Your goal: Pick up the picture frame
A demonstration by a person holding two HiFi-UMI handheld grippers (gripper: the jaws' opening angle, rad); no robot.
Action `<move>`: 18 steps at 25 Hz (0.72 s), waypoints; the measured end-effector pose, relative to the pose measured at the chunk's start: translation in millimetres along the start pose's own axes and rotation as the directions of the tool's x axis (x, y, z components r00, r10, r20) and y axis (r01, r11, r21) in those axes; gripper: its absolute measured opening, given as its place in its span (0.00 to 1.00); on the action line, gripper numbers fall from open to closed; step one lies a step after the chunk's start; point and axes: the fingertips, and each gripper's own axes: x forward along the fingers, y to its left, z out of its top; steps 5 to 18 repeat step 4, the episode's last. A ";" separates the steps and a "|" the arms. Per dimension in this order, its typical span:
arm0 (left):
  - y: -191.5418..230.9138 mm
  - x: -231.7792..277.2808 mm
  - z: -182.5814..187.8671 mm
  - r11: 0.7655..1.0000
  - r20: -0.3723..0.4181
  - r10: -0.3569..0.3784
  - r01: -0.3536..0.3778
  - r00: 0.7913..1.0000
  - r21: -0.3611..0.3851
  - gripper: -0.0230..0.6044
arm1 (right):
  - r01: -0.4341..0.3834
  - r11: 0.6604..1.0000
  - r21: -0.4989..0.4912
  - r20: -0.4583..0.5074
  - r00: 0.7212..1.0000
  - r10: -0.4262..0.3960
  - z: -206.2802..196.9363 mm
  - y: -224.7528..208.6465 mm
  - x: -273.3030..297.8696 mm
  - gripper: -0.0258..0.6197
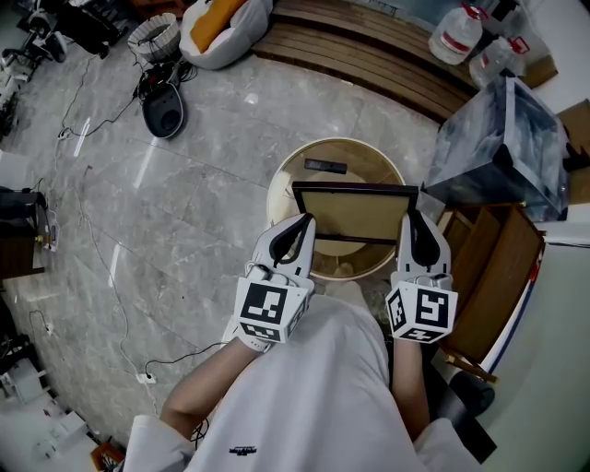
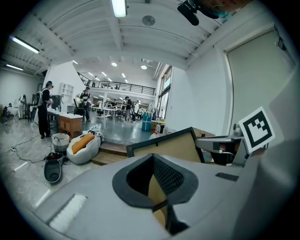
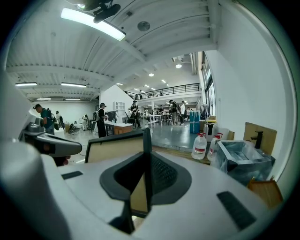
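The picture frame (image 1: 355,214) has a dark rim and a tan back. It is held over the round table (image 1: 293,166), one gripper on each side edge. My left gripper (image 1: 302,229) is shut on its left edge, and the frame's corner (image 2: 161,154) shows between the jaws in the left gripper view. My right gripper (image 1: 412,229) is shut on its right edge. In the right gripper view the rim (image 3: 146,159) runs straight up between the jaws. Each gripper shows in the other's view: the right gripper (image 2: 220,143) and the left gripper (image 3: 49,143).
A small dark remote (image 1: 325,166) lies on the table. At right stand a clear plastic bin (image 1: 502,147), wooden boards (image 1: 498,267) and water jugs (image 1: 456,35). A wooden platform (image 1: 369,55) runs behind. A bag (image 1: 221,28), a black device (image 1: 164,111) and cables lie on the marble floor.
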 end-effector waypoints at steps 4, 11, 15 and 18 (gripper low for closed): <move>-4.0 0.2 -2.5 1.000 -0.002 -0.001 0.001 1.000 0.006 0.04 | 0.002 1.000 0.014 -0.007 1.000 -0.002 -5.4 -3.8 -3.0 0.10; -4.0 0.2 -2.5 1.000 -0.002 -0.001 0.001 1.000 0.006 0.04 | 0.002 1.000 0.014 -0.007 1.000 -0.002 -5.4 -3.8 -3.0 0.10; -4.0 0.2 -2.5 1.000 -0.002 -0.001 0.001 1.000 0.006 0.04 | 0.002 1.000 0.014 -0.007 1.000 -0.002 -5.4 -3.8 -3.0 0.10; -4.0 0.2 -2.5 1.000 -0.002 -0.001 0.001 1.000 0.006 0.04 | 0.002 1.000 0.014 -0.007 1.000 -0.002 -5.4 -3.8 -3.0 0.10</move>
